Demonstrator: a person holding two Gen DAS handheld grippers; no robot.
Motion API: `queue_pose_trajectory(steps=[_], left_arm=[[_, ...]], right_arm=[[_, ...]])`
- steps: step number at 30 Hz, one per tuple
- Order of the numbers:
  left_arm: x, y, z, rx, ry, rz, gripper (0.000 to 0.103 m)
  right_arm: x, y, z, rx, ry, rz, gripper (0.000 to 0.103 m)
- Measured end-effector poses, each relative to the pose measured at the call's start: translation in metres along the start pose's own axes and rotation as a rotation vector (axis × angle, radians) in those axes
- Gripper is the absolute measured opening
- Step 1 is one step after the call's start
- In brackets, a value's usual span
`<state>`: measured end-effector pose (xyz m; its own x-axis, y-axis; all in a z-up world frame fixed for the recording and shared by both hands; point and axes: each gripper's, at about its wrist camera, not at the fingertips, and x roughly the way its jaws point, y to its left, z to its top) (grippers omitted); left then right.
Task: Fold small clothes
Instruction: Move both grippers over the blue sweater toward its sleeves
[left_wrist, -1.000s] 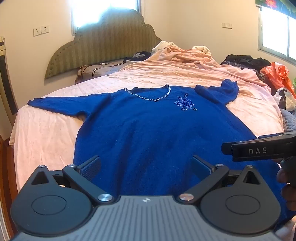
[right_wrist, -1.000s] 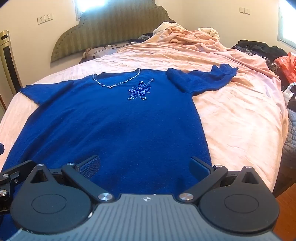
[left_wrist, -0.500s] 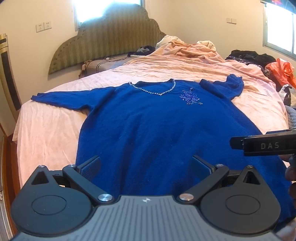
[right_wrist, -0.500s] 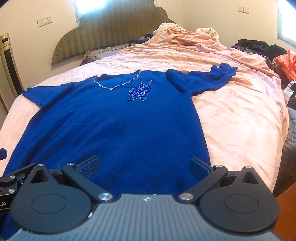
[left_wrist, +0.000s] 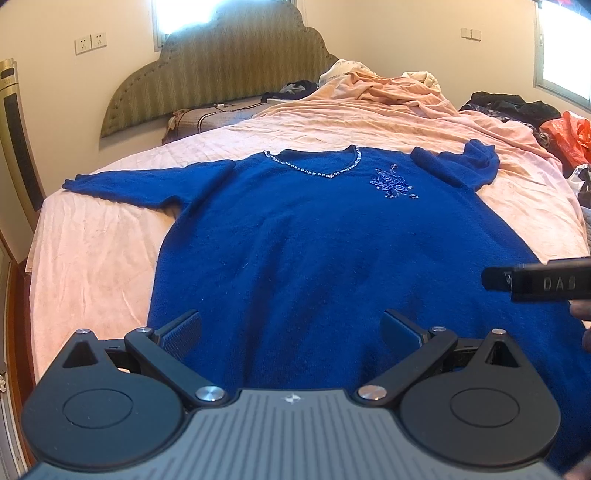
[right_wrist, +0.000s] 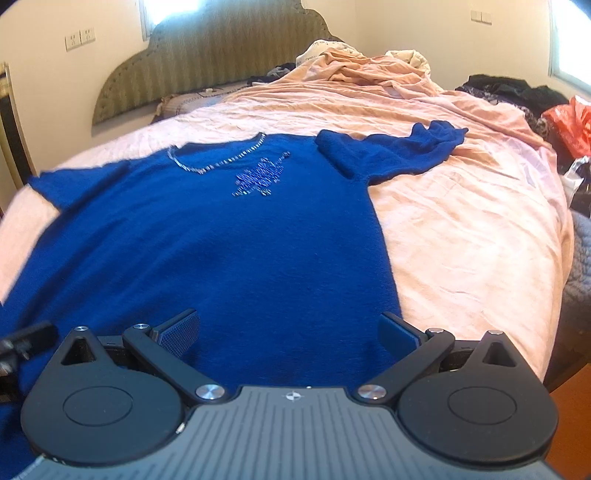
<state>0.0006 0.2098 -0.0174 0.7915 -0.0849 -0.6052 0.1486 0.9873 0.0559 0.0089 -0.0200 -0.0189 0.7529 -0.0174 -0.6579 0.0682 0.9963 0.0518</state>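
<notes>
Fuzzy blue knit sweater (left_wrist: 332, 251) flat on wrinkly pink sheet (left_wrist: 92, 251), beaded flower (left_wrist: 391, 183) at 1 o'clock. Left gripper (left_wrist: 291, 328), right gripper (right_wrist: 288, 328) both spread wide, empty.

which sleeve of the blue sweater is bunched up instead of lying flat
The sleeve on the beaded-flower side; its cuff end is crumpled. The other sleeve lies straight and flat.

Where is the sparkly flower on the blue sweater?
The sparkly flower sits on the chest of the blue sweater, just below and to the right of the beaded neckline in both wrist views, near the bunched-up sleeve.
</notes>
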Motion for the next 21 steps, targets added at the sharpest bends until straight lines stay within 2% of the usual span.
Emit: queue_pose_trajectory(steps=[4,10,12,21], left_arm=[[0.013,0.003,0.001,-0.008,0.019,0.019,0.103],[0.030,0.012,-0.002,-0.061,0.069,0.021,0.103],[0.034,0.016,-0.003,-0.088,0.089,0.015,0.103],[0.035,0.015,-0.007,-0.077,0.075,0.013,0.103]], right_arm=[[0.017,0.003,-0.012,-0.038,0.040,-0.042,0.103],[0.016,0.005,-0.026,-0.021,-0.037,-0.061,0.103],[0.016,0.004,-0.025,-0.020,-0.036,-0.062,0.103],[0.014,0.002,-0.026,-0.037,-0.041,-0.066,0.103]])
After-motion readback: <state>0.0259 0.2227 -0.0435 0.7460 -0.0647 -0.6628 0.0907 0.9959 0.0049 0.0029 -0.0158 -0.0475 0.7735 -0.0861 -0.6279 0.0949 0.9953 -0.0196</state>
